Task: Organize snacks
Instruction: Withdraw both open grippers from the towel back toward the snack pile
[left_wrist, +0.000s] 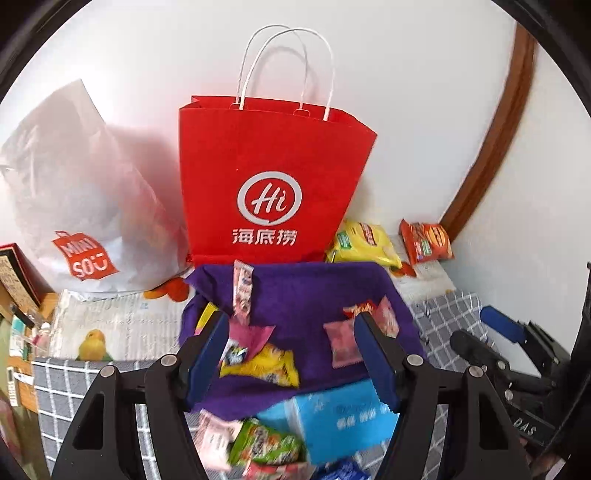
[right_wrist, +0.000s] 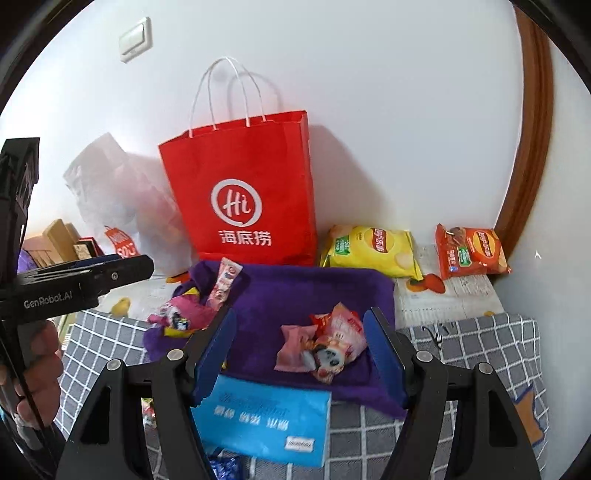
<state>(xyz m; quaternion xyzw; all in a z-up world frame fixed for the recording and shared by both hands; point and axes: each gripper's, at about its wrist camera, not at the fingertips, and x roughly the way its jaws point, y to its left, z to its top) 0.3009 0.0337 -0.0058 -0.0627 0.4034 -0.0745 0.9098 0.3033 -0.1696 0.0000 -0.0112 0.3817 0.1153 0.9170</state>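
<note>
Small snack packets lie on a purple cloth (left_wrist: 303, 295) (right_wrist: 303, 291) before a red paper bag (left_wrist: 273, 177) (right_wrist: 243, 184). On its left are a pink wrapper, a yellow packet (left_wrist: 266, 365) and a tall pink stick packet (left_wrist: 242, 291) (right_wrist: 223, 284). On its right lies a pile of pink and red packets (left_wrist: 345, 343) (right_wrist: 327, 347). My left gripper (left_wrist: 291, 358) is open and empty above the cloth's near edge. My right gripper (right_wrist: 301, 354) is open and empty, just short of the right pile. A green packet (left_wrist: 266, 443) lies below the left gripper.
A blue tissue pack (left_wrist: 340, 417) (right_wrist: 266, 421) lies at the cloth's near edge. A yellow chip bag (right_wrist: 373, 249) and an orange chip bag (right_wrist: 469, 251) lean on the wall at right. A white plastic bag (left_wrist: 74, 206) stands left of the red bag. Boxes stand at far left.
</note>
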